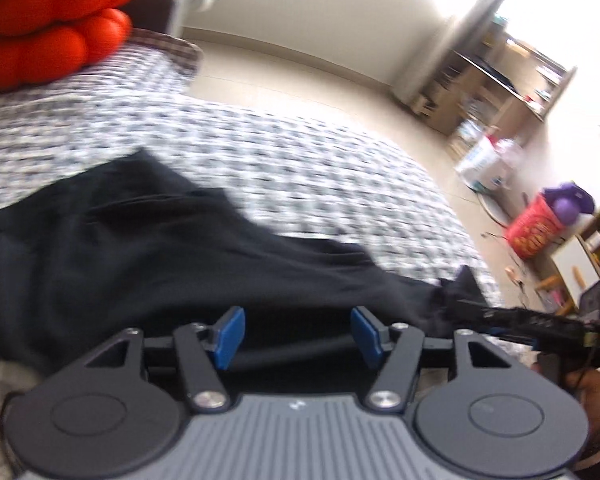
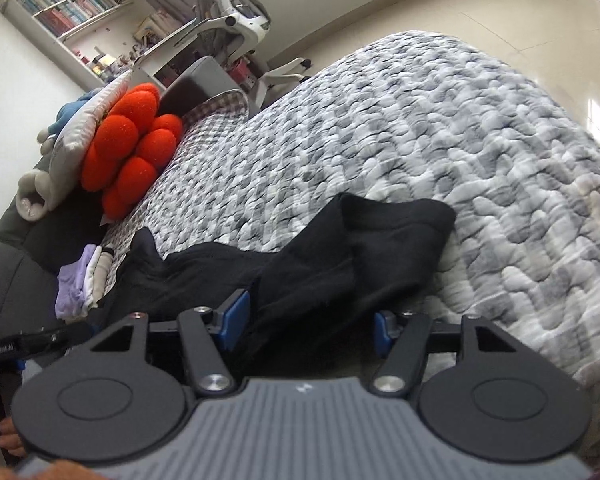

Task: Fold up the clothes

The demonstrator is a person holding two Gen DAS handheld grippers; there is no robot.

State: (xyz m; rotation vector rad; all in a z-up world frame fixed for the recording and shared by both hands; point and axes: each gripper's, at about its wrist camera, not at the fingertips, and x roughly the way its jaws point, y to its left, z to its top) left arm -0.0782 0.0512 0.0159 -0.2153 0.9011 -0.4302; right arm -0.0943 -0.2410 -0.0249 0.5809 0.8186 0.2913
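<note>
Left gripper (image 1: 298, 334): jaws spread, blue pads well apart. Nothing pinched. The black garment (image 1: 148, 248) lies beyond and under the tips; whether the pads brush the cloth cannot be told. The picture is blurred.

Right gripper (image 2: 310, 326): jaws spread, blue pads well apart. A fold of the black garment (image 2: 332, 264) runs between the pads, nearer the left-hand pad (image 2: 236, 320); the pads do not press together on it. Whether that pad touches the cloth cannot be told.

Black garment: lies loose and rumpled on the bed cover, near the bed edge closest to both grippers. In the right wrist view one end is doubled back into a blunt flap towards the upper right; the other end trails left to a point beside the folded pile. In the left wrist view the tip of the right gripper (image 1: 500, 318) sits at the garment's right-hand end.

Bed cover (image 2: 440, 140): quilted, grey and white mottled, spread over the bed under the garment.

Orange cushion (image 2: 132, 152): knobbly, made of rounded lobes, at the far left of the bed, leaning against a white pillow (image 2: 84, 128).

Folded pile (image 2: 82, 284): lilac and pale pieces, stacked at the left edge of the bed, just beside the garment's pointed end.

Office chair (image 2: 240, 16): white frame, on the floor beyond the bed.

Bookshelf (image 2: 68, 4): against the far wall, filled with books.

Red bag (image 1: 534, 230): on the floor, well apart from the bed.
</note>
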